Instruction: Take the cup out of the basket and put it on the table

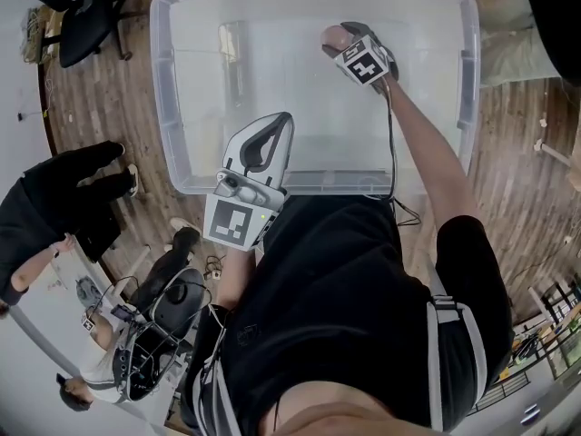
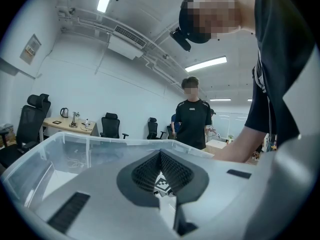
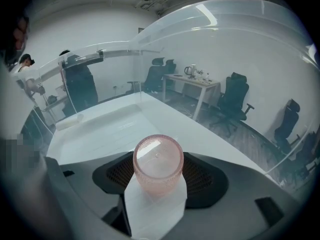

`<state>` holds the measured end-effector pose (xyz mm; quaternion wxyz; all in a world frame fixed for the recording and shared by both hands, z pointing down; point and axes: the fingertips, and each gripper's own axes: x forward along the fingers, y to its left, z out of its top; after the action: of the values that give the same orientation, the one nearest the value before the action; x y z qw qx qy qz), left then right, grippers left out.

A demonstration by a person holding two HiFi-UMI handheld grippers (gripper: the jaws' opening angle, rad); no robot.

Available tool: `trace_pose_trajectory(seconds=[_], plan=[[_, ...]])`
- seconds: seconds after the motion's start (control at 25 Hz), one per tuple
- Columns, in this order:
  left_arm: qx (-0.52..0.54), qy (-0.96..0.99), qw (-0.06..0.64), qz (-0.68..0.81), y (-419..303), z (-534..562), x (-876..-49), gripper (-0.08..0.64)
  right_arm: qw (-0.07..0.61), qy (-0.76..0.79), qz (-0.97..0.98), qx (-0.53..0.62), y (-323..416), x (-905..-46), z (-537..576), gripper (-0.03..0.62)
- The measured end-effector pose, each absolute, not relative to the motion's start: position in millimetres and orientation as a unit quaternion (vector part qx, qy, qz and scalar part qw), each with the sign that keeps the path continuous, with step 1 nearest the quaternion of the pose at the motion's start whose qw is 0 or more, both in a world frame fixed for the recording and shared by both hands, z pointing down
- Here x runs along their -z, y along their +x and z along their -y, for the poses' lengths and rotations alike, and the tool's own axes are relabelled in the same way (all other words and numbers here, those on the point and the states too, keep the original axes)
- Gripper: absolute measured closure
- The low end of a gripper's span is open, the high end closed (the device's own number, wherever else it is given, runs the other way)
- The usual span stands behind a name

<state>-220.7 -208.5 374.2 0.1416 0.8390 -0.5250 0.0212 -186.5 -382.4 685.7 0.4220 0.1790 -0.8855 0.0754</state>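
Right tool (image 1: 340, 42) is clamping the pink cup (image 3: 158, 161) inside the basket (image 1: 272, 182); left tool (image 1: 281, 125) is hovering closed, empty.

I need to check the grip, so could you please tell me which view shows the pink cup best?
The right gripper view: the pink cup sits centre, close up, clamped in the right gripper. The head view shows only a sliver of the cup inside the clear basket; the left gripper view doesn't show it.

A white worktop (image 3: 112, 126) over wooden floor (image 1: 100, 98) carries one large clear plastic basket (image 1: 165, 98).
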Motion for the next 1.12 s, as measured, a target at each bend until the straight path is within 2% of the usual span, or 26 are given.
trace_pose_trajectory(seconds=[0.52, 1.12], plan=[[-0.02, 0.841, 0.139, 0.522, -216, 207, -377, 0.541, 0.377, 0.189, 0.903, -0.08, -184, -640, 376, 0.287], [-0.007, 0.852, 0.115, 0.51, -195, 194, -362, 0.541, 0.252, 0.221, 0.941, -0.053, -154, -489, 332, 0.287]])
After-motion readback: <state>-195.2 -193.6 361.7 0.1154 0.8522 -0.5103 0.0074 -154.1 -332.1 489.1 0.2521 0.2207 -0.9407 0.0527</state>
